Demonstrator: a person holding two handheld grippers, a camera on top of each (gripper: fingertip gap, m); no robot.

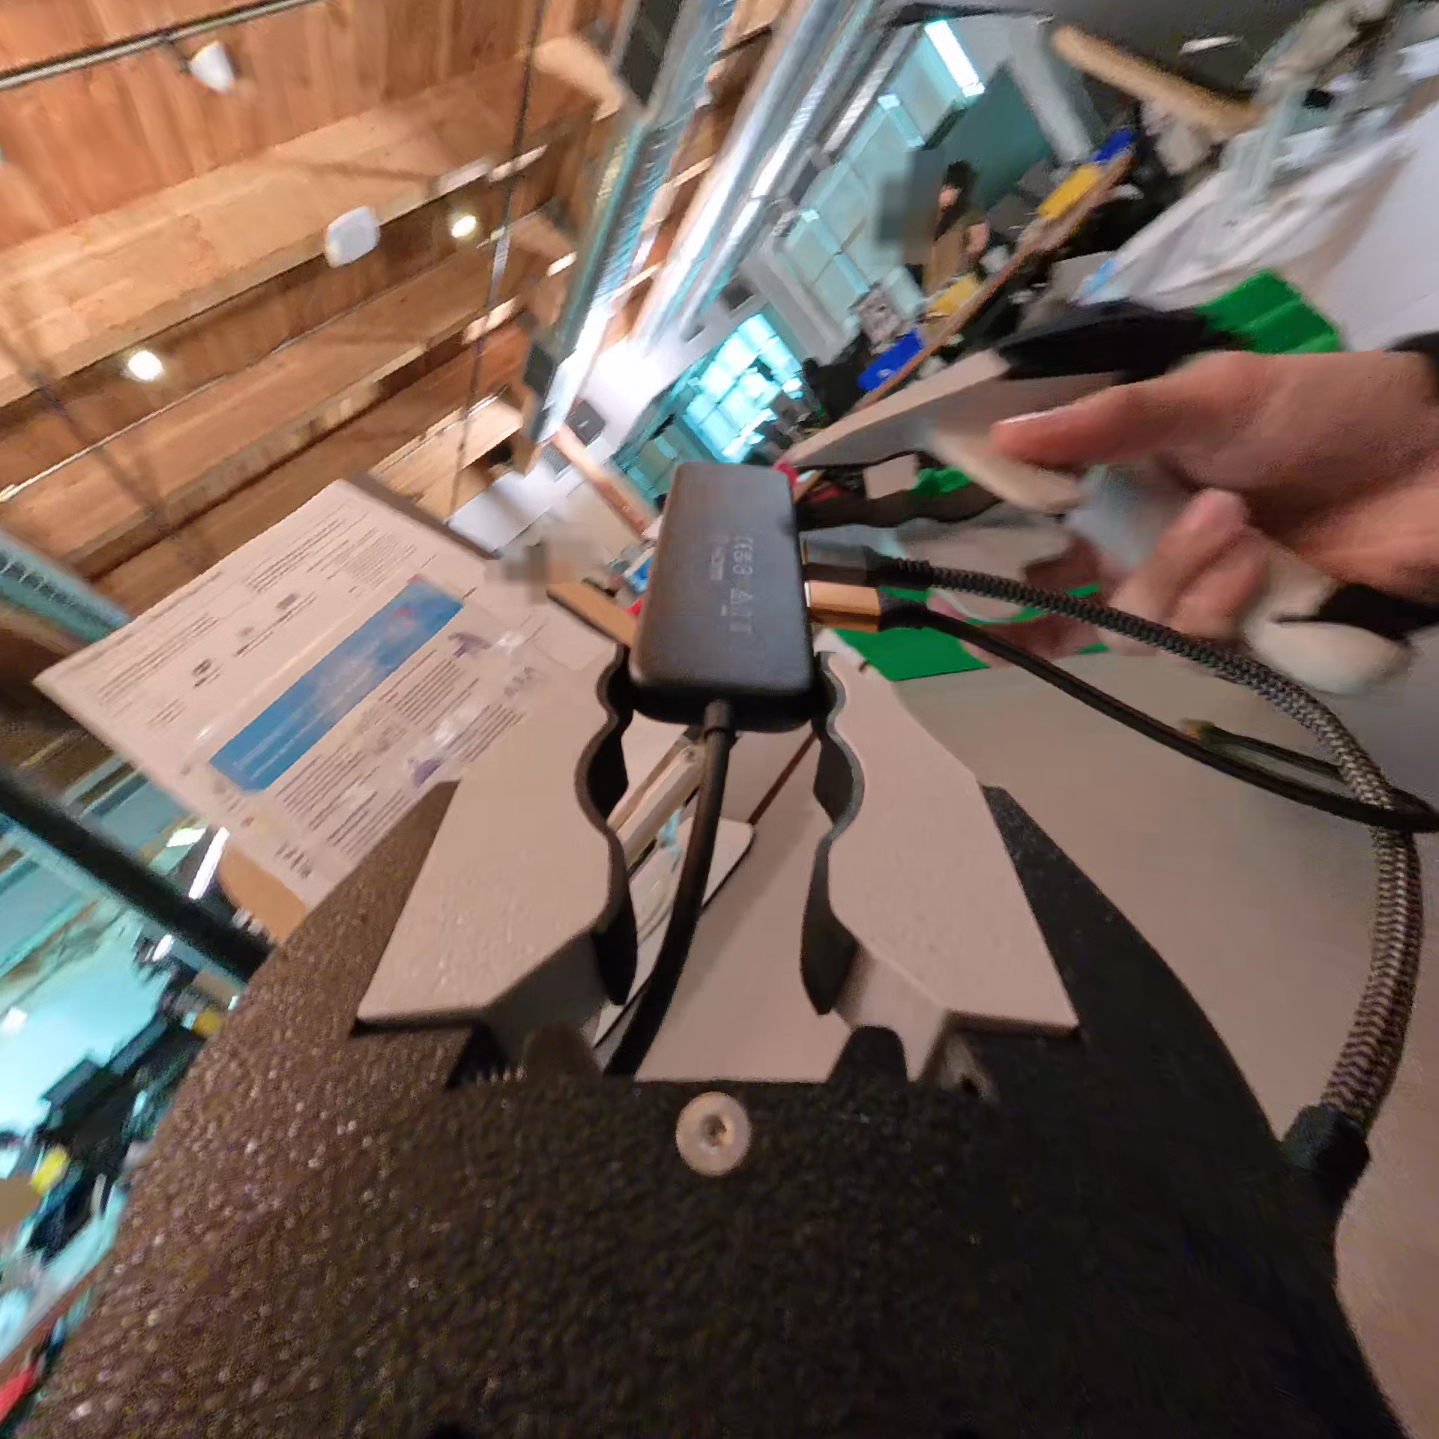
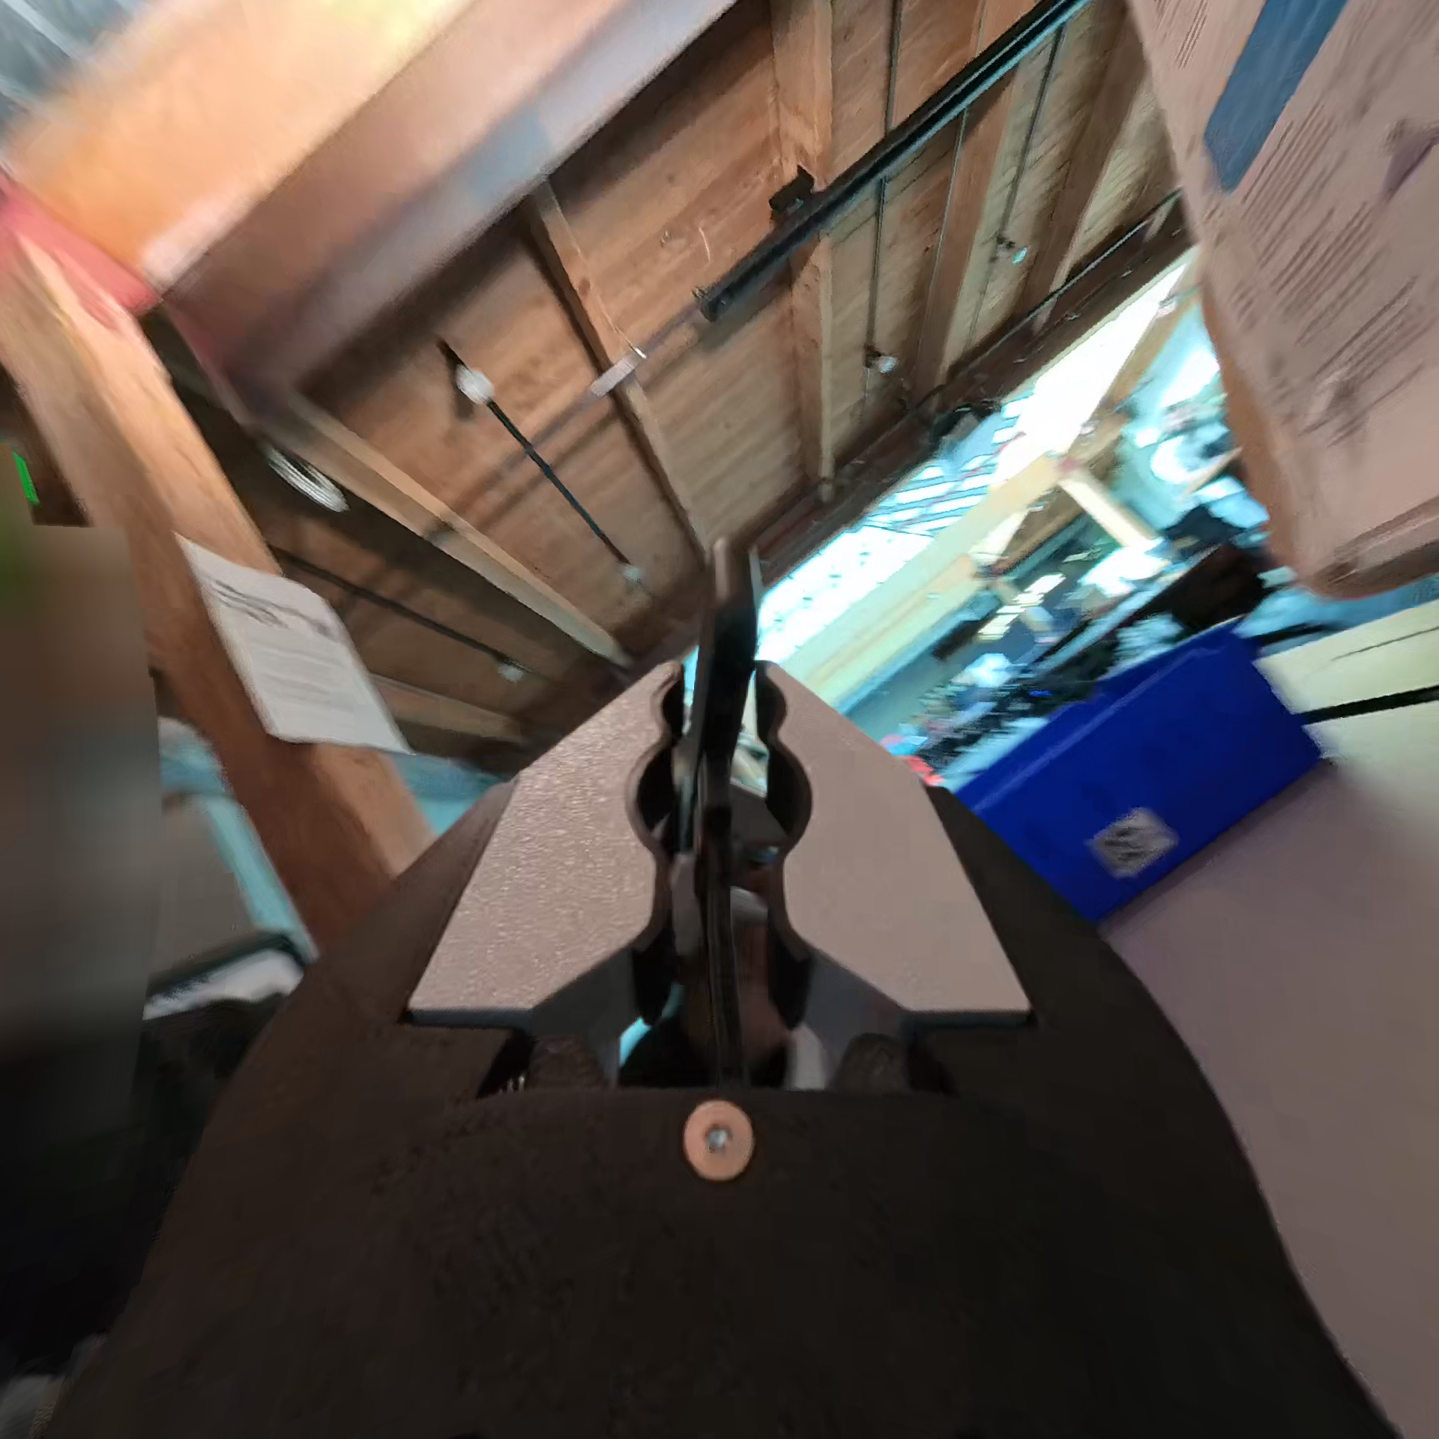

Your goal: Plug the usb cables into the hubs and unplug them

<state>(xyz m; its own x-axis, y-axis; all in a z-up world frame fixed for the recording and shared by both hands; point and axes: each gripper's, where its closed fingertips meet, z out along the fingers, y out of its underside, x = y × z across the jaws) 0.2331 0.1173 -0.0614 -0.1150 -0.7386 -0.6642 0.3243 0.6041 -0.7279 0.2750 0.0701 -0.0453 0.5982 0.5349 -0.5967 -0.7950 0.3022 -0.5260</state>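
Left gripper (image 1: 720, 685): its two grey fingers are clamped on the near end of the black hub, one finger on each side; the gripper is lifted and tilted, so the wooden ceiling is seen behind it.
Hub (image 1: 720, 592): a flat black body with rounded corners, held in the air at the fingertips, pointing away from the camera; its own thin black lead (image 1: 693, 856) comes out of the near end and goes back between the fingers.
Plugged cables: on the right side of the hub two plugs sit in the ports, one with a gold-coloured shell (image 1: 845, 603); a braided cable (image 1: 1168, 646) goes from there to the right and curves down beside the gripper body.
Hand (image 1: 1261, 483): a person's hand is at the right, near the hub, blurred, on a pale grey handle.
Right gripper (image 2: 720, 693): the fingers are almost together, pinching a thin dark flat piece (image 2: 724, 623) that stands edge-on and sticks out beyond the tips; it is blurred, so I cannot tell what kind of plug it is.
Around: a printed poster (image 1: 311, 701) at the left of the hub, a blue bin (image 2: 1152, 771) at the right in the right wrist view.
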